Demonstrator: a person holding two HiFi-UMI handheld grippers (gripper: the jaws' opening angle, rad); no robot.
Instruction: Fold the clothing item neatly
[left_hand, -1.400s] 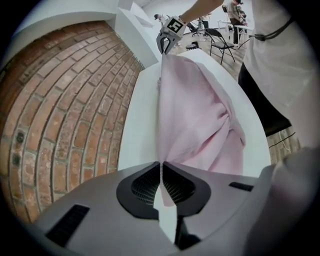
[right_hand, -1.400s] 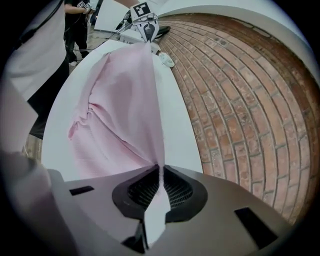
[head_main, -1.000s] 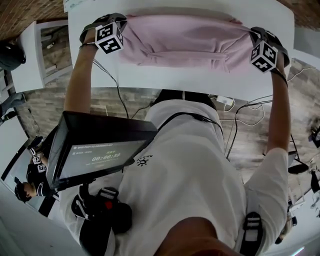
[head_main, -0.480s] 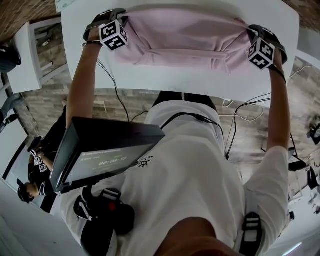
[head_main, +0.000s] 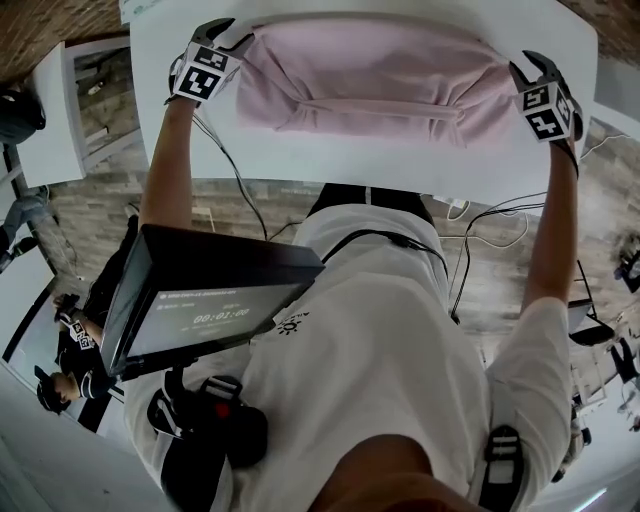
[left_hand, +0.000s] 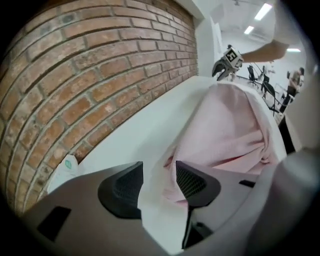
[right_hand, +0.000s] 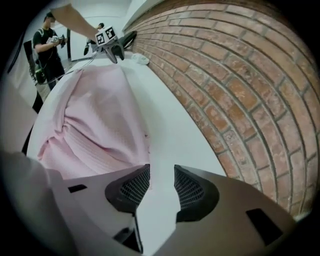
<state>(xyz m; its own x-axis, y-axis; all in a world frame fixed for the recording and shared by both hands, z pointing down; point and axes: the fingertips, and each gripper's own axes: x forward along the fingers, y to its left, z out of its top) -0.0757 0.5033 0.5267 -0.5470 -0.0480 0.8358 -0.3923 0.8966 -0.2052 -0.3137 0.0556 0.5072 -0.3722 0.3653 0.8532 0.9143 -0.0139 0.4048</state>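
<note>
Nearest the head camera: torso in a white shirt (head_main: 380, 350), with a dark screen (head_main: 200, 305) slung at chest height on the left side. Beyond it, two bare forearms reaching over the near edge of the white surface (head_main: 370, 165), one toward each end of the cloth.

On the surface: pink garment (head_main: 370, 85), spread side to side as a wide band between the two grippers. Ribbed strip running across its near part, loose folds bunched below that strip (resting on the surface, not lifted).

At the garment's left end: left gripper (left_hand: 159, 182), jaws standing well apart, having just been opening. Corner of pink cloth lying loose in the gap, close by the right-hand pad, pinched by neither pad. Bare white surface filling the remainder of the gap.

At the garment's right end: right gripper (right_hand: 161, 187), jaws likewise well apart and just opened wider. Only bare white surface between the pads, with the cloth's edge just beside the left-hand jaw, outside the gap. Holds nothing.

Farther on: far edge of the surface, set against a red brick wall (left_hand: 100, 60) running along its length.

Farthest, in the right gripper view: person in dark clothes (right_hand: 47, 47) standing beyond the surface's end.
</note>
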